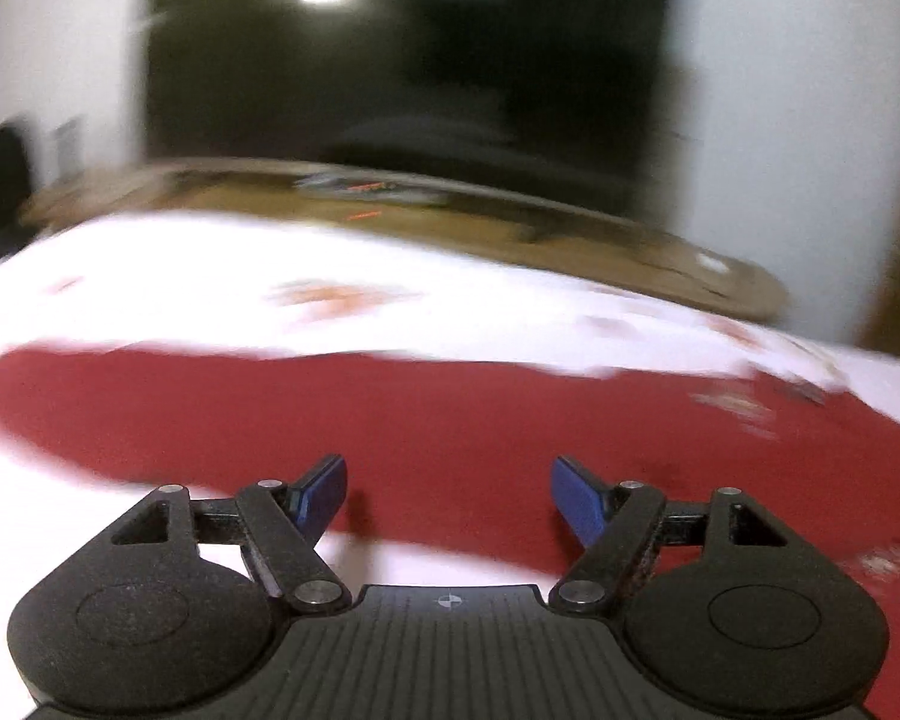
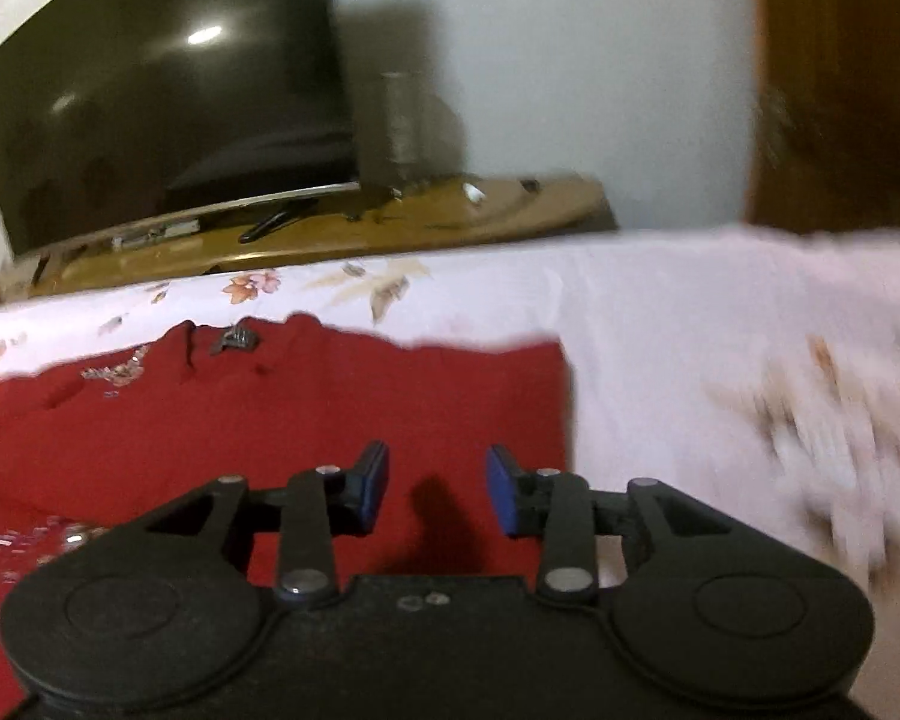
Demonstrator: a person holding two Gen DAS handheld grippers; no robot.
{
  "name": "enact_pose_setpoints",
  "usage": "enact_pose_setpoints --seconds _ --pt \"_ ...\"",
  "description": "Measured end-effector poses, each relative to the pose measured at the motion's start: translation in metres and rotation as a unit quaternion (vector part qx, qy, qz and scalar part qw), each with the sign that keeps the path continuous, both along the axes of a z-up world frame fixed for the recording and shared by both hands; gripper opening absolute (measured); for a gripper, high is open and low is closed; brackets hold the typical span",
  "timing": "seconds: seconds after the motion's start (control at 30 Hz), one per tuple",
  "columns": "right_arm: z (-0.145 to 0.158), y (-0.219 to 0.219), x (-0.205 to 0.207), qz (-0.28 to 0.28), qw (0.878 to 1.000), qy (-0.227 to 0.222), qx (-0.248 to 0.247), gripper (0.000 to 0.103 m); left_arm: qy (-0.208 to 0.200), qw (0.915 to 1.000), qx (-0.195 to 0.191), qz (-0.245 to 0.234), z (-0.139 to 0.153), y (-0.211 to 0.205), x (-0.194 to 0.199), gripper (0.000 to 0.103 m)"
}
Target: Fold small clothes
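A dark red garment [image 2: 306, 414] lies spread flat on a white sheet with a faded floral print [image 2: 660, 324], its far edge uneven and its right edge fairly straight in the right wrist view; a small dark label or tag [image 2: 234, 341] sits near its upper edge, and glittery trim shows near the neckline and again at the lower left (the left wrist view is too blurred to show such detail, giving only a broad red band [image 1: 450, 414] across the white). The left gripper [image 1: 449, 501] hangs just above the red cloth with its blue pads spread wide and nothing between them. The right gripper [image 2: 438, 489] stands over the garment's right part, its pads parted by a narrower gap, also empty. Beyond the bed runs a wooden shelf [image 2: 438, 219] carrying a dark television [image 2: 162, 102], small clutter and a remote-like dark object [image 2: 264, 227]. A wooden door or cabinet [image 2: 840, 84] stands at the far right.
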State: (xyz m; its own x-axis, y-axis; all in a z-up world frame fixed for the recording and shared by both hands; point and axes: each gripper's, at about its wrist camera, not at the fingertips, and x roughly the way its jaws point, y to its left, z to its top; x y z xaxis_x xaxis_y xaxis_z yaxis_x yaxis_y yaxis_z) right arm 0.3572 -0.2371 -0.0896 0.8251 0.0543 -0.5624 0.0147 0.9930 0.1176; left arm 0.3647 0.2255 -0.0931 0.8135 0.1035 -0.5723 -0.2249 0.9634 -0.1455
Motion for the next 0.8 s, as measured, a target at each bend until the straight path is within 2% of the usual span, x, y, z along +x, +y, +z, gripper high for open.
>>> enact_pose_setpoints --seconds 0.07,0.13,0.17,0.23,0.27,0.3,0.43,0.47,0.5,0.53,0.57,0.6,0.63,0.67,0.73,0.8 --pt "-0.001 -0.004 -0.011 -0.025 0.999 0.008 0.037 0.037 0.009 0.9971 -0.041 0.064 -0.005 0.054 -0.012 0.074" --pt "-0.003 0.0 -0.018 -0.043 0.997 0.015 0.056 0.038 -0.004 0.9838 -0.126 0.127 -0.012 0.111 -0.027 0.074" --pt "-0.003 0.005 -0.023 -0.046 0.997 0.018 0.063 0.038 -0.012 0.9725 -0.172 0.156 -0.018 0.135 -0.034 0.074" --pt "0.0 0.017 -0.027 -0.043 0.997 0.02 0.063 0.038 -0.05 0.9431 -0.275 0.179 -0.033 0.173 -0.045 0.074" --pt "0.002 0.021 -0.029 -0.039 0.997 0.02 0.061 0.038 -0.064 0.9321 -0.304 0.186 -0.037 0.184 -0.047 0.074" --pt "0.005 0.028 -0.03 -0.034 0.998 0.02 0.057 0.038 -0.068 0.9275 -0.317 0.187 -0.039 0.191 -0.045 0.073" --pt "0.021 0.05 -0.035 -0.022 0.998 0.008 0.051 0.039 -0.073 0.925 -0.327 0.179 -0.046 0.204 -0.031 0.073" --pt "0.023 0.054 -0.036 -0.02 0.999 0.005 0.05 0.04 -0.076 0.9238 -0.33 0.18 -0.046 0.207 -0.027 0.07" --pt "0.026 0.06 -0.036 -0.019 0.999 0.002 0.05 0.041 -0.07 0.9243 -0.327 0.184 -0.047 0.21 -0.023 0.052" --pt "0.028 0.063 -0.036 -0.018 0.999 0.001 0.05 0.041 -0.058 0.9246 -0.324 0.192 -0.05 0.214 -0.018 0.028" --pt "0.029 0.066 -0.036 -0.017 0.999 0.001 0.052 0.041 -0.049 0.9227 -0.326 0.2 -0.052 0.225 -0.016 0.015" --pt "0.029 0.068 -0.037 -0.016 0.998 0.003 0.053 0.041 -0.04 0.9192 -0.332 0.207 -0.057 0.232 -0.012 0.007" --pt "0.029 0.071 -0.038 -0.016 0.998 0.004 0.053 0.041 -0.044 0.9184 -0.336 0.204 -0.057 0.233 -0.006 0.007" --pt "0.028 0.072 -0.039 -0.015 0.998 0.006 0.053 0.041 -0.041 0.9228 -0.325 0.203 -0.054 0.234 -0.002 0.007" --pt "0.026 0.074 -0.041 -0.015 0.998 0.009 0.053 0.041 -0.035 0.9387 -0.284 0.192 -0.036 0.226 0.008 0.005" --pt "0.024 0.074 -0.043 -0.018 0.998 0.012 0.053 0.041 -0.071 0.9522 -0.255 0.152 -0.009 0.205 0.015 0.005"
